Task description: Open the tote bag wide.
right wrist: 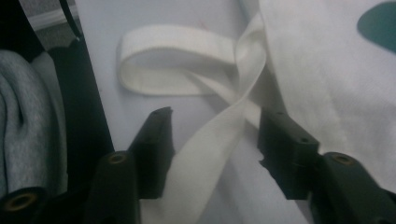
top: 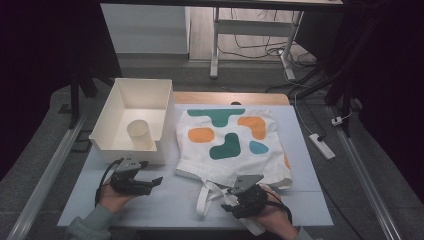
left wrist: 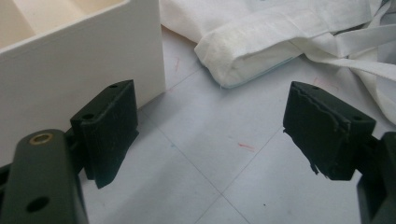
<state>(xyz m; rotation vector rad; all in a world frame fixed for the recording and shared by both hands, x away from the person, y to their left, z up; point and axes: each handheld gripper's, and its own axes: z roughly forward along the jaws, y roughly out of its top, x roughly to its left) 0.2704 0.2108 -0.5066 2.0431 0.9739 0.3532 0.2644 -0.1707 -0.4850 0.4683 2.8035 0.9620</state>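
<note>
A white tote bag (top: 232, 142) with green, orange and teal blobs lies flat on the right half of the table (top: 165, 200), its mouth turned to the near edge and its two cream straps (top: 212, 192) spilling out toward that edge. The right gripper (top: 231, 202) sits low at the near edge, just beside the bag's mouth. In the right gripper view one strap (right wrist: 212, 149) runs up between its jaws, lying against the left pad (right wrist: 156, 140) while a gap shows at the right one, so the jaws are half closed around the strap without clamping it; a second loop (right wrist: 173, 51) lies flat beyond. The left gripper (top: 155, 182) rests near the near-left part of the table, just in front of a white bin (top: 132, 150) that stands at the far-left corner with a pale cup (top: 139, 134) inside. Its jaws stand wide apart over bare table, holding nothing, with the bin wall (left wrist: 79, 70) close on one side and the bag's corner (left wrist: 233, 56) ahead.
</note>
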